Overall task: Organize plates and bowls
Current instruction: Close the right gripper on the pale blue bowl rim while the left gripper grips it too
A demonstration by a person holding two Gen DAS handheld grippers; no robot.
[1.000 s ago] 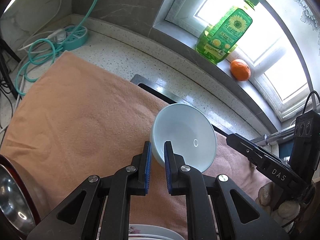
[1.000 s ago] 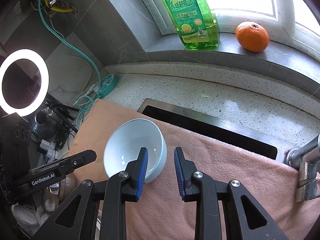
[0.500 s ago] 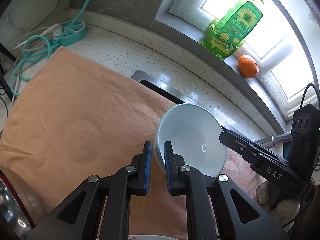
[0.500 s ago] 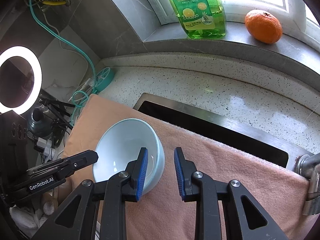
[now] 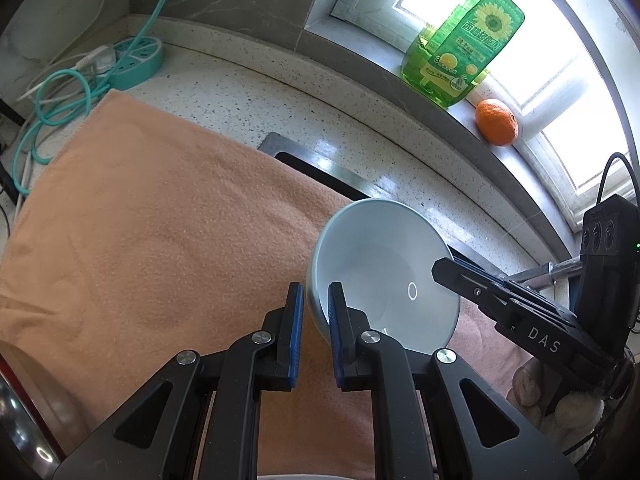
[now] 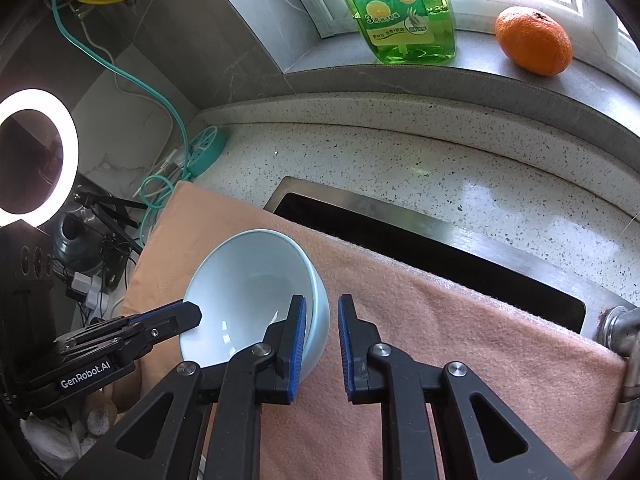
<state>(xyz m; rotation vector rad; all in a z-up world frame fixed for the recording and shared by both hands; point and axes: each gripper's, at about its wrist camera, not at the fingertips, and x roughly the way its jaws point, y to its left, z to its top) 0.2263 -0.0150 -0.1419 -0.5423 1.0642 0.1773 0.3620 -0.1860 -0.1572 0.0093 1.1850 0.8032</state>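
Observation:
A pale blue bowl (image 5: 384,276) is tilted above the orange towel (image 5: 160,240). My left gripper (image 5: 314,312) is shut on its near rim, one finger inside and one outside. In the right wrist view the same bowl (image 6: 248,292) shows at lower left, with the left gripper's fingers (image 6: 160,324) on its rim. My right gripper (image 6: 322,332) straddles the bowl's opposite rim with its jaws apart; a gap remains between the right pad and the wall. The right gripper also shows in the left wrist view (image 5: 472,280).
A sink opening (image 6: 420,248) lies past the towel, a faucet (image 6: 624,332) at right. A green detergent bottle (image 5: 464,48) and an orange (image 5: 496,122) sit on the windowsill. A teal power strip with cords (image 5: 132,64) lies at back left. A ring light (image 6: 32,156) stands left.
Both grippers and the bowl have moved forward, toward the sink and window. The right gripper has closed in on the bowl's rim. The left gripper's hold is unchanged.

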